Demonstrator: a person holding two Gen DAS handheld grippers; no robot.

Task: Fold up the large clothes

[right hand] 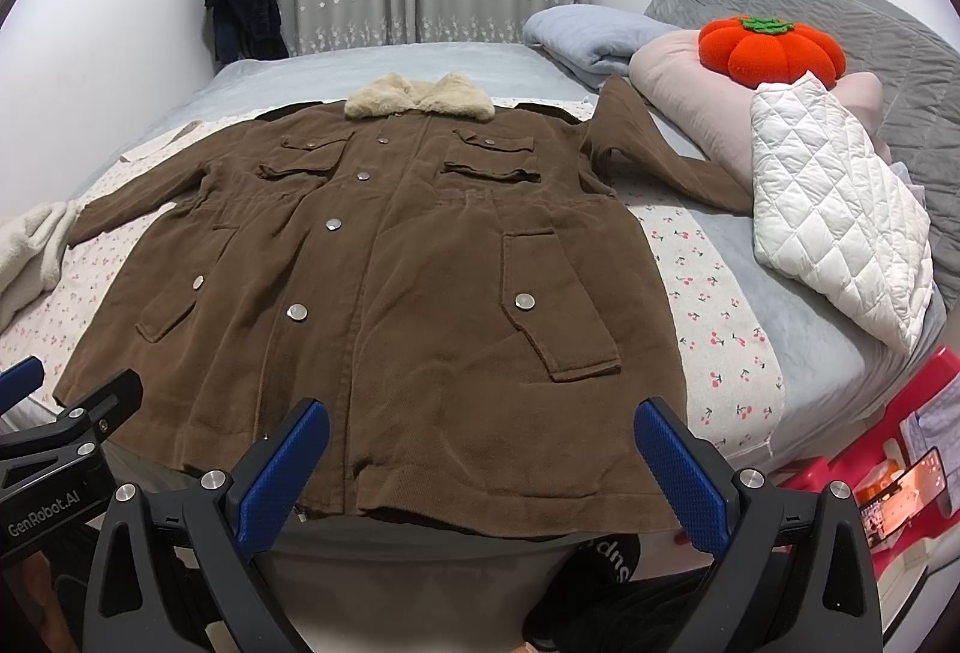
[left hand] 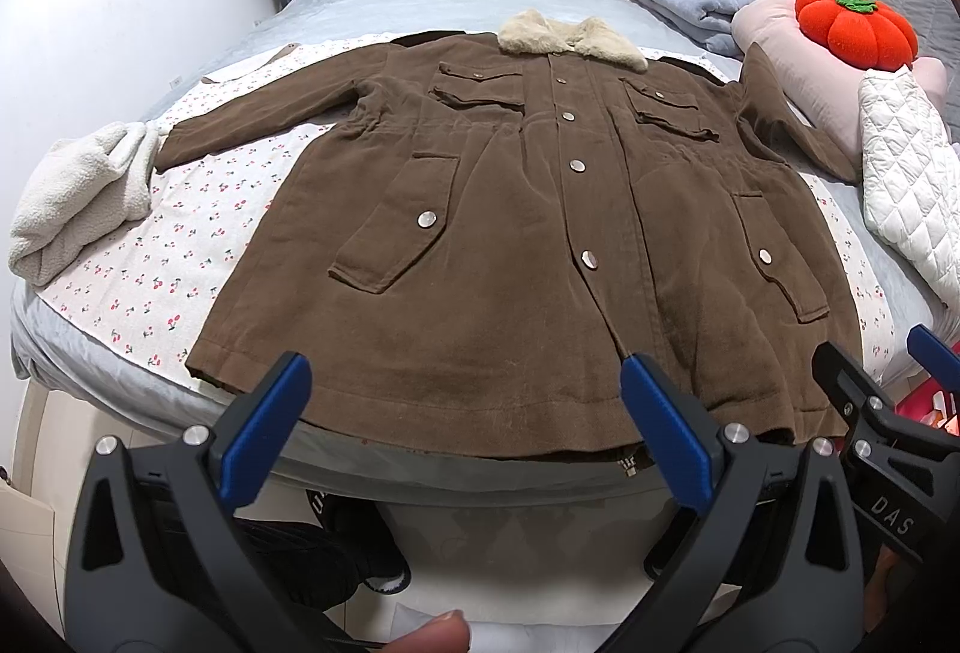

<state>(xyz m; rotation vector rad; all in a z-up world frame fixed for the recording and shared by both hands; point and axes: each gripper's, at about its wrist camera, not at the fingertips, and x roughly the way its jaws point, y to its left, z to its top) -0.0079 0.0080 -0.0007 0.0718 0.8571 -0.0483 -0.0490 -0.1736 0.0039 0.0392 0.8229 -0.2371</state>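
Left gripper (left hand: pixel 465 422): jaws spread wide, holding nothing, poised just short of the hem. Right gripper (right hand: pixel 480 467): jaws likewise apart and empty, beside the left one at the foot of the bed (right hand: pixel 840 353).

The brown coat (left hand: pixel 540 245) lies flat, front up and buttoned, directly ahead of both grippers. Its long axis runs straight away from them, hem nearest, fur collar (left hand: pixel 570 38) farthest (sleeves out to either side). The left gripper faces the hem's middle-left, the right gripper the middle-right; each is judged nearer to the sleeve on its own side. No fold is yet made.
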